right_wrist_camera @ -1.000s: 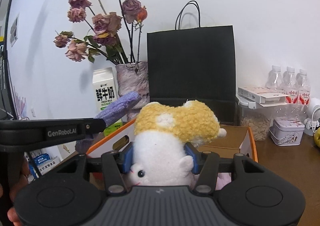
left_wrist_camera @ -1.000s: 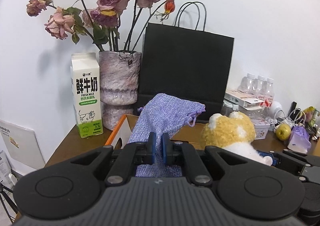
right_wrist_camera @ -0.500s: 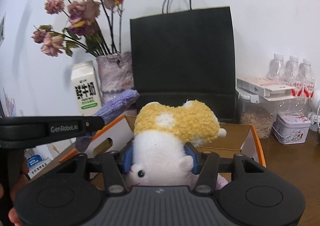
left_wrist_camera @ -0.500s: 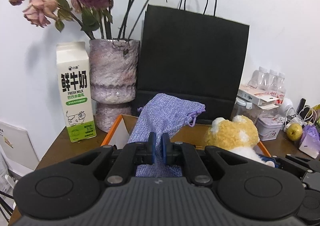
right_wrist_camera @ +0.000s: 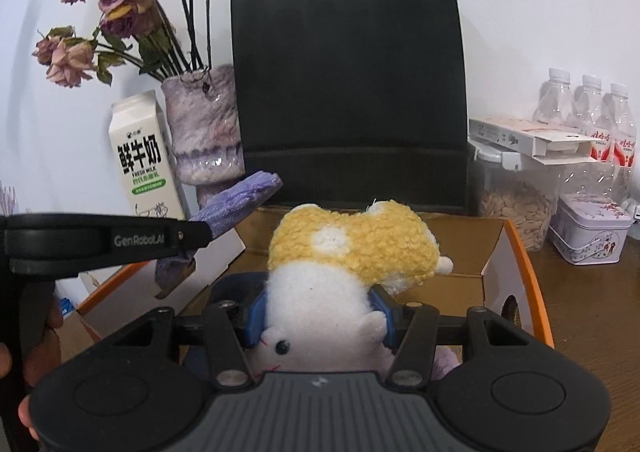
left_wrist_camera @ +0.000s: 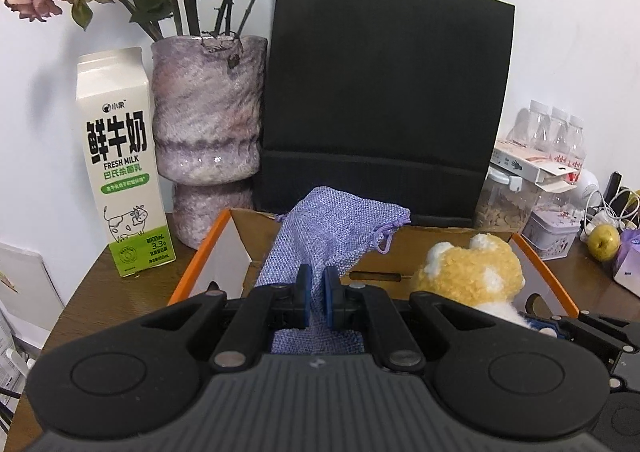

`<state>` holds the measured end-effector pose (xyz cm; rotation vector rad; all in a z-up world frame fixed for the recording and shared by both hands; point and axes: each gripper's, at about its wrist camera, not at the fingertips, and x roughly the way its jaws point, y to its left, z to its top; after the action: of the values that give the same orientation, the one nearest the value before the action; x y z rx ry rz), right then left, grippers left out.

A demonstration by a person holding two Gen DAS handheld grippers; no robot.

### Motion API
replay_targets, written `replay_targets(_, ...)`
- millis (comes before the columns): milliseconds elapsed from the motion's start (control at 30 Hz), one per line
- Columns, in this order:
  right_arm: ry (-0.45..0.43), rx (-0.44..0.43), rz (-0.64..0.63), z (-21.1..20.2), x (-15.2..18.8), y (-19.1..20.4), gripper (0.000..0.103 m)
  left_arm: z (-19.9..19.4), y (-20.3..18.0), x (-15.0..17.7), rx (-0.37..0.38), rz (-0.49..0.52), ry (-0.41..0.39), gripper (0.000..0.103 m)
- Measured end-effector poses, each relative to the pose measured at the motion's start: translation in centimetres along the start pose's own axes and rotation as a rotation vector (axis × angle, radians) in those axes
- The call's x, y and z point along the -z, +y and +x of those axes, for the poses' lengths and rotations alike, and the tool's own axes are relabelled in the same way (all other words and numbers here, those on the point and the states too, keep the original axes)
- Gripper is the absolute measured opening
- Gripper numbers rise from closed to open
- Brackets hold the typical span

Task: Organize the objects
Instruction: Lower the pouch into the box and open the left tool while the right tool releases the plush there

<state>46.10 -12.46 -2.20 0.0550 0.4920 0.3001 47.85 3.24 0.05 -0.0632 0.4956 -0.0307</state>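
Ideally, with the left gripper (left_wrist_camera: pixel 316 294) pinched tight on the lavender pouch (left_wrist_camera: pixel 340 230) and the right gripper (right_wrist_camera: pixel 318 316) part-open, clamping the plush toy (right_wrist_camera: pixel 344 252), lower both over the orange-edged box (left_wrist_camera: pixel 200 256) near the surface's back edge, releasing only inside its walls.

Even indoor light, sharp centre, heavy fisheye at edges.
White wall (left_wrist_camera: pixel 560 32) bright, not blown out; milk carton (left_wrist_camera: pixel 120 160) casts a soft shadow to its left. Black paper bag (right_wrist_camera: pixel 348 84) swallows detail. Small glare on vase (left_wrist_camera: pixel 208 132). Frame corners vignette dark, straight lines bow. No motion blur; text legible.
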Motion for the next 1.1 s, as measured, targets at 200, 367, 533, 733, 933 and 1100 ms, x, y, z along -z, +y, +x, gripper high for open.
replay_targets(200,0.004,0.000,-0.007,-0.1,0.0,0.1,0.091,-0.1,-0.4,0.3,-0.007,0.020,-0.009,0.044)
replay_targets(367,-0.003,0.039,-0.010,-0.3,0.0,0.2,0.103,-0.8,-0.5,0.4,-0.050,0.012,-0.081,0.103)
replay_targets(533,0.000,0.046,-0.008,-0.4,-0.1,0.1,0.103,-0.6,-0.5,0.5,-0.042,0.012,-0.060,0.103)
replay_targets(733,-0.001,0.048,-0.014,-0.8,-0.2,0.3,0.103,-1.0,-0.5,0.4,-0.043,0.002,-0.066,0.103)
replay_targets(933,-0.006,0.050,-0.021,-1.6,-0.5,0.4,0.103,-1.7,-0.4,0.3,-0.042,-0.012,-0.076,0.103)
replay_targets(1100,-0.009,0.053,-0.033,-2.4,-0.6,0.8,0.103,-2.7,-0.4,0.3,-0.045,-0.022,-0.086,0.103)
